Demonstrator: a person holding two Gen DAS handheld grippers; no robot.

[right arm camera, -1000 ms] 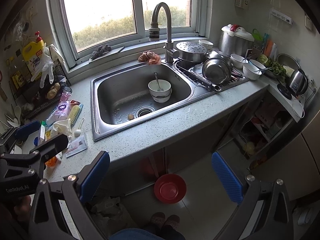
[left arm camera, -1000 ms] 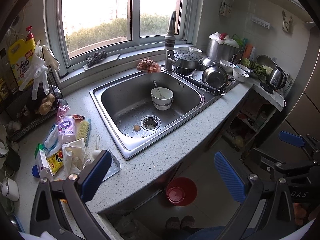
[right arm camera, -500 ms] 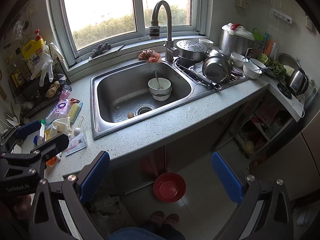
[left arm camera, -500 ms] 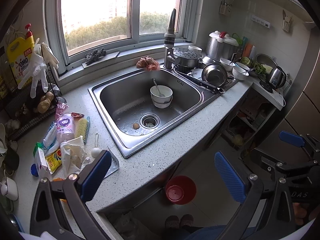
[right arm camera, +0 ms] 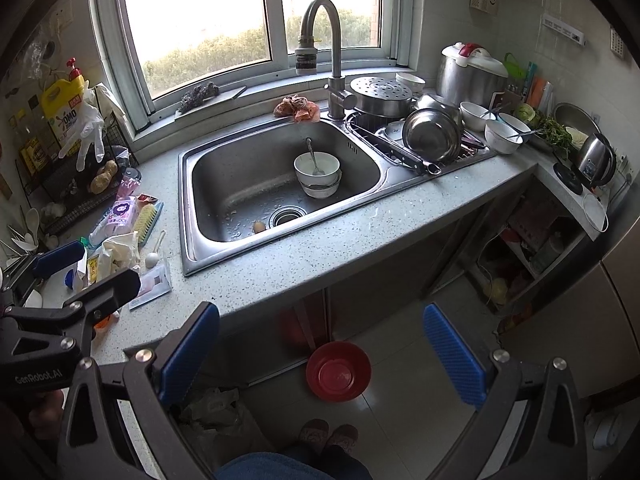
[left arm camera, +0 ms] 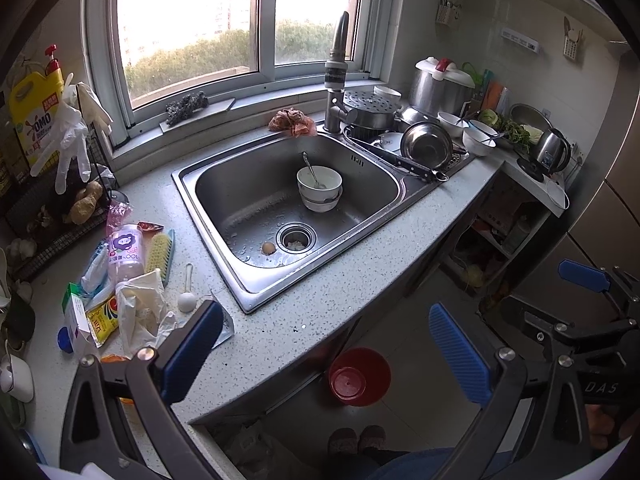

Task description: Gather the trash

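Both the left gripper [left arm camera: 320,344] and right gripper [right arm camera: 318,344] hover wide open and empty, ready for the wrapper pile [left arm camera: 120,300] on the desk [left arm camera: 320,300].

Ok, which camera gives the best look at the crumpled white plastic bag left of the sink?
The left wrist view: the crumpled white plastic bag sits close, large and unblocked. In the right wrist view the bag is smaller, with the left gripper crowding it.
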